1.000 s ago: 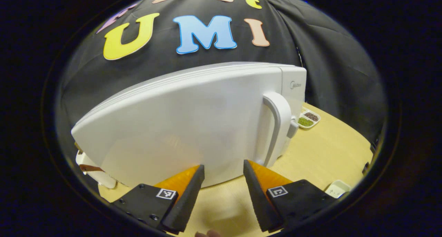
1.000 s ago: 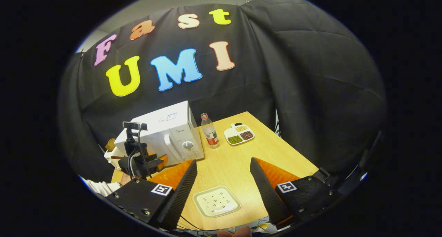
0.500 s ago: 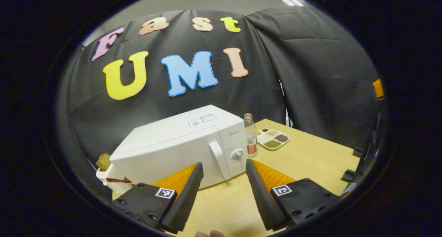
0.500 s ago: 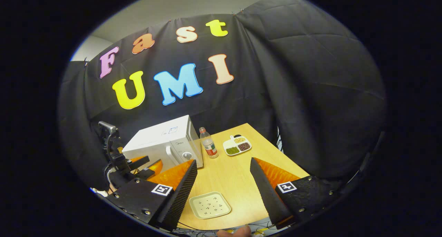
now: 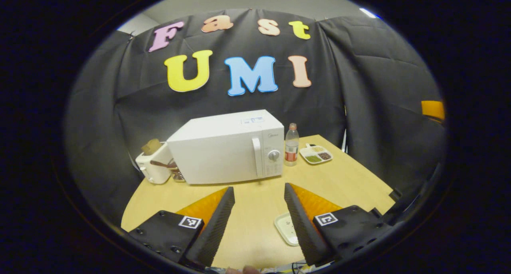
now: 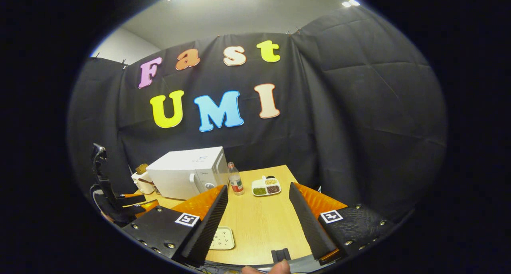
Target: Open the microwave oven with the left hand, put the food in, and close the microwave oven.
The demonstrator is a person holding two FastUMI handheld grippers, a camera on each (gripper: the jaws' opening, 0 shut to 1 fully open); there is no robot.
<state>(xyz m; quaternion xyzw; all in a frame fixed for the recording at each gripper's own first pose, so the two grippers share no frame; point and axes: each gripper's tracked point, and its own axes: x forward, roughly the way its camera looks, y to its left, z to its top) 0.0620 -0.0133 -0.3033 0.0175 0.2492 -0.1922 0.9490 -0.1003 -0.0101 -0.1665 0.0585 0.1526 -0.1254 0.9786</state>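
Microwave oven point(image 5: 227, 146) is sitting closed at the table's point(image 5: 351, 182) far side, its door handle point(image 5: 257, 157) facing and lying well ahead of the left gripper point(image 5: 258, 210), which is hanging empty with fingers apart, as is the right gripper point(image 6: 258, 210).

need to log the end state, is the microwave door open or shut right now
Shut. The microwave door lies flush with its front face, handle beside the control panel, no gap or interior showing. The right gripper view agrees.

Both hand-held grippers (jaws apart) have retreated from the microwave point(image 5: 227, 146).
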